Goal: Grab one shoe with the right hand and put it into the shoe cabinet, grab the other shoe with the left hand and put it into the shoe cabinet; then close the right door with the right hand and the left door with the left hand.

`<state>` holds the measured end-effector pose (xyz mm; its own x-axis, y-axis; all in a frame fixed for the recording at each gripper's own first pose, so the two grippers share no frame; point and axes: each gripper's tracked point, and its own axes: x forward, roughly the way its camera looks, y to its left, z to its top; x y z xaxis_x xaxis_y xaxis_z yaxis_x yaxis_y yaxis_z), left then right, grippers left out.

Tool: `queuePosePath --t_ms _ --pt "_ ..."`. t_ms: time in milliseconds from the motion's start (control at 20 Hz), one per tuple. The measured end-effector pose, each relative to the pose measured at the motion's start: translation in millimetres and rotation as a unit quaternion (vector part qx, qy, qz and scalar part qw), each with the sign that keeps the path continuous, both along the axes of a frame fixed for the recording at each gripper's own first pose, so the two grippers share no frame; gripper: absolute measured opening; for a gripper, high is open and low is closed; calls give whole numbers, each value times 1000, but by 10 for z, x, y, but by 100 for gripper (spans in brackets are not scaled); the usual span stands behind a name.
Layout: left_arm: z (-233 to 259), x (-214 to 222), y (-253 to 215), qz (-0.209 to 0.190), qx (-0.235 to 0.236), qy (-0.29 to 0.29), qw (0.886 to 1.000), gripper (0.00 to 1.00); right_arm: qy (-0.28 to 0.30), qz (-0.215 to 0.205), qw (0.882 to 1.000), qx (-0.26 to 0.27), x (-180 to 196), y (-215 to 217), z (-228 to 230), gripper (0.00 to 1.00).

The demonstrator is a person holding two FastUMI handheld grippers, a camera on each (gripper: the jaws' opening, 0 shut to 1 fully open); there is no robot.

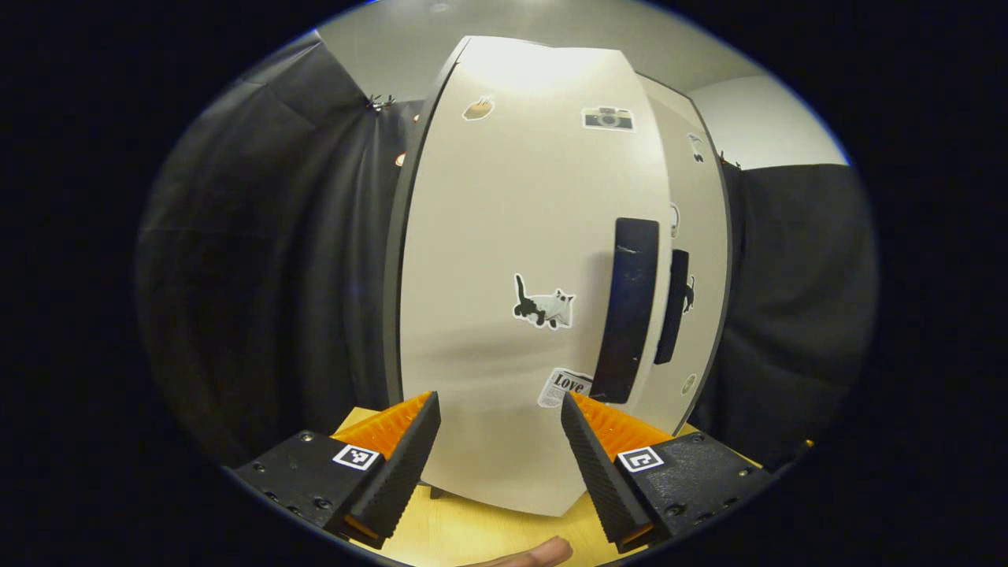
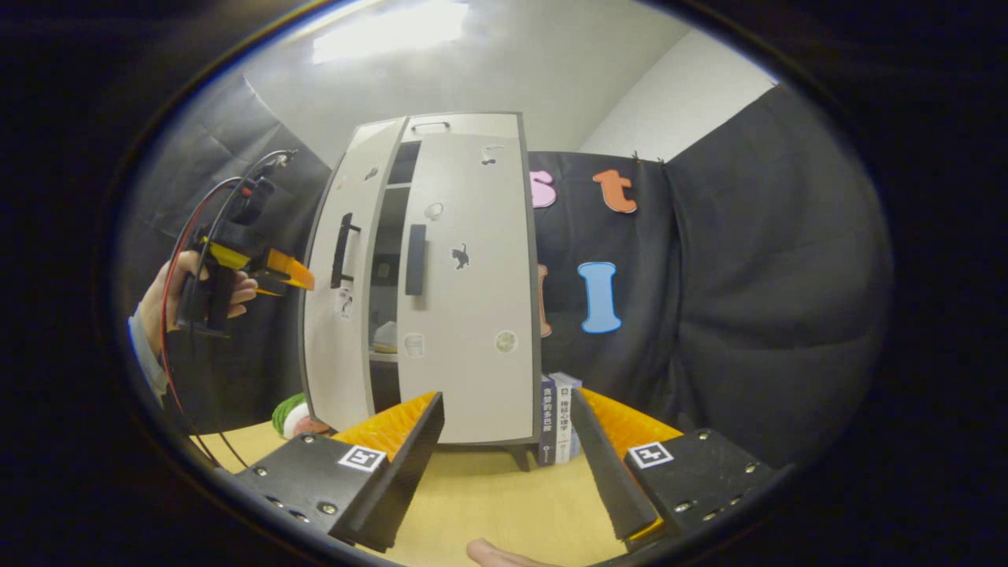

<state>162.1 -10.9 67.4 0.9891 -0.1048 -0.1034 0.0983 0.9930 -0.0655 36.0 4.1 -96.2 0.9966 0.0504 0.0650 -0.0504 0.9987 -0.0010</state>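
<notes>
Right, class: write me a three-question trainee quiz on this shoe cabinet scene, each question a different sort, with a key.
1. True or false: the left door of the tall white wooden shoe cabinet is fully shut.
2. Which is nearer that door: A, the left hand-held gripper; B, the right hand-held gripper?
3. Fill in: beside the cabinet's right foot stand upright ____.

Key: 1 false, a gap shows between the doors; 2 A; 3 books.

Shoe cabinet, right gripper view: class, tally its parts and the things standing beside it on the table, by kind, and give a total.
Cabinet doors: 2, left door ajar, right door
Door handles: 2, left handle, right handle
Books upright beside the cabinet: 2
Total: 6
</notes>
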Motion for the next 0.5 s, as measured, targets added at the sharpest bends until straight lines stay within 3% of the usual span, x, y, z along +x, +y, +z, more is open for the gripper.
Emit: queuePosePath --t_ms 200,250,300,450,500 --pt "-77 -176 -27 22 -12 -18 1000 94 -5 -4 1000 5 13 -81 34 96" --pt "-127 -265 -18 26 -17 -19 999 89 -6 -8 1000 4 6 -110 39 96" --pt "-161 -331 -32 24 -18 -23 999 94 -7 -13 1000 3 7 -133 52 96" --pt "-317 -540 -30 28 -16 -19 999 95 -9 -13 1000 0 9 -131 57 94" --pt "-365 -595 -43 30 -15 -17 999 95 -9 -13 1000 -1 17 -129 52 99"
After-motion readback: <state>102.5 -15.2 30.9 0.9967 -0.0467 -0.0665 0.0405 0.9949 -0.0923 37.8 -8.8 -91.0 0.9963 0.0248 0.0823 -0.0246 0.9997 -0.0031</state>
